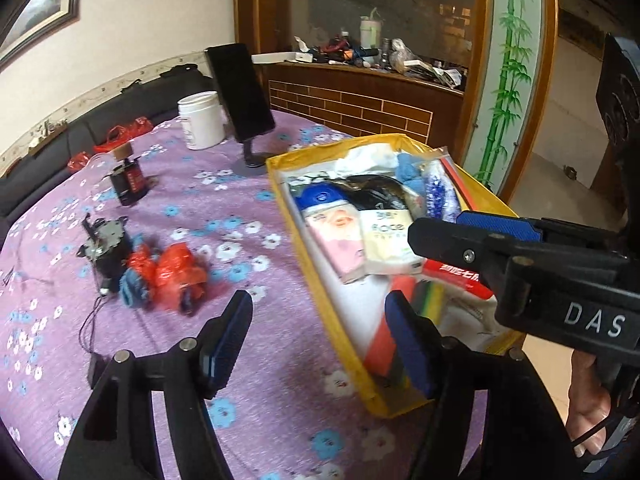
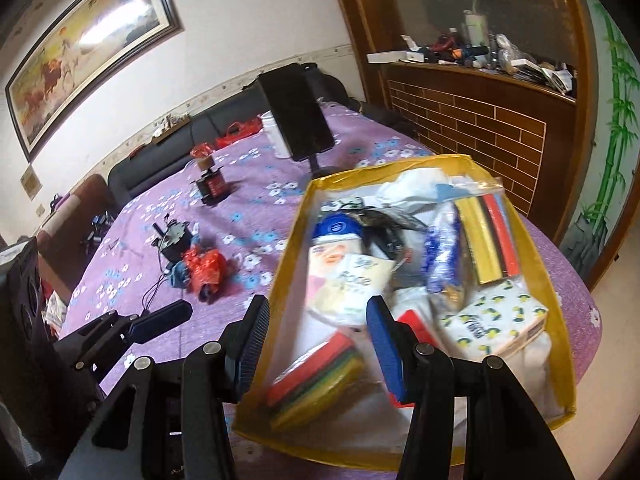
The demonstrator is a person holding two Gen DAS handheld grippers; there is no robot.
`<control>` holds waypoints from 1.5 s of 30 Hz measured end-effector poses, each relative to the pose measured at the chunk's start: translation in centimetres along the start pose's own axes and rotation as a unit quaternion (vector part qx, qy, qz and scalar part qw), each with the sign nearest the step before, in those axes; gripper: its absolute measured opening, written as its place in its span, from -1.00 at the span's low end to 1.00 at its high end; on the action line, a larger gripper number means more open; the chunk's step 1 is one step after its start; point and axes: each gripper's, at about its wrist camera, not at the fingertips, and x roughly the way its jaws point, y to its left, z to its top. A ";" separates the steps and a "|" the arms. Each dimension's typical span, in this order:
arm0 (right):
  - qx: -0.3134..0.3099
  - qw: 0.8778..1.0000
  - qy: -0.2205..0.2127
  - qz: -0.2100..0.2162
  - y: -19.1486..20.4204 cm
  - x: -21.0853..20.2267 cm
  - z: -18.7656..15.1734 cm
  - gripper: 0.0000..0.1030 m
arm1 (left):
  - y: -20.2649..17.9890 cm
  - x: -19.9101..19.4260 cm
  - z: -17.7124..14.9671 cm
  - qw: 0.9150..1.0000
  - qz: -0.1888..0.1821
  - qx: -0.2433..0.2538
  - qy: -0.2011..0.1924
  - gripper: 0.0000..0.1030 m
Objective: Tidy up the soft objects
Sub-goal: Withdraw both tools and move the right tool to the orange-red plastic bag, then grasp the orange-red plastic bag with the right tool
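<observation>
Both your grippers hang released, nothing held: left gripper (image 1: 318, 344) just beside the yellow box (image 1: 316, 280), right gripper (image 2: 316, 344) above it. Box looks packed w/ soft stuff; next prob. the red bag bundle (image 1: 172, 276), well left of box.

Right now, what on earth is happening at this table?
A person holds a claw in each hand, sorting soft things into a yellow box on the purple flowered tablecloth. Both the left claw and the right claw are open and empty. Tissue packs already sit inside; a red plastic bag waits outside.
</observation>
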 end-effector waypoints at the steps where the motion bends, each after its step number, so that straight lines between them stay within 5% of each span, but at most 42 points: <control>1: -0.002 1.000 0.001 0.000 0.3 0.1 0.0 0.06 | 0.3 -0.1 -0.1 1.000 0.001 -0.003 -0.001 0.32; 9: -0.023 1.000 0.014 0.000 3.3 1.5 0.4 0.06 | 4.1 -1.0 -0.5 0.999 0.014 -0.038 0.002 0.32; 16: -0.044 0.999 0.025 0.016 7.4 3.2 1.2 0.06 | 12.7 -2.1 -0.4 0.992 0.075 -0.099 0.017 0.32; 21: -0.052 0.997 0.057 0.028 11.5 7.2 1.6 0.06 | 18.1 -1.7 -1.0 0.986 0.108 -0.125 0.025 0.32; 25: -0.052 0.996 0.077 -0.009 13.5 11.6 1.6 0.06 | 21.6 -1.1 -2.3 0.977 0.111 -0.180 0.032 0.32; 32: -0.024 0.994 0.105 -0.033 14.1 17.5 2.0 0.00 | 23.9 -1.7 -2.5 0.969 0.108 -0.223 0.025 0.32; 34: -0.039 0.991 0.119 -0.040 14.5 18.7 1.6 -0.39 | 24.1 -1.6 -2.6 0.968 0.105 -0.227 0.028 0.32; 35: -0.043 0.990 0.124 -0.051 14.5 19.1 1.4 -0.40 | 24.2 -1.6 -2.7 0.968 0.104 -0.228 0.028 0.32; 41: -0.019 0.996 0.060 -0.070 13.8 17.7 3.1 -0.46 | 24.0 -1.7 -2.4 0.968 0.108 -0.227 0.023 0.32; 45: 0.003 0.997 0.057 -0.046 14.1 19.9 4.7 -0.46 | 23.9 -1.6 -2.5 0.969 0.107 -0.223 0.026 0.32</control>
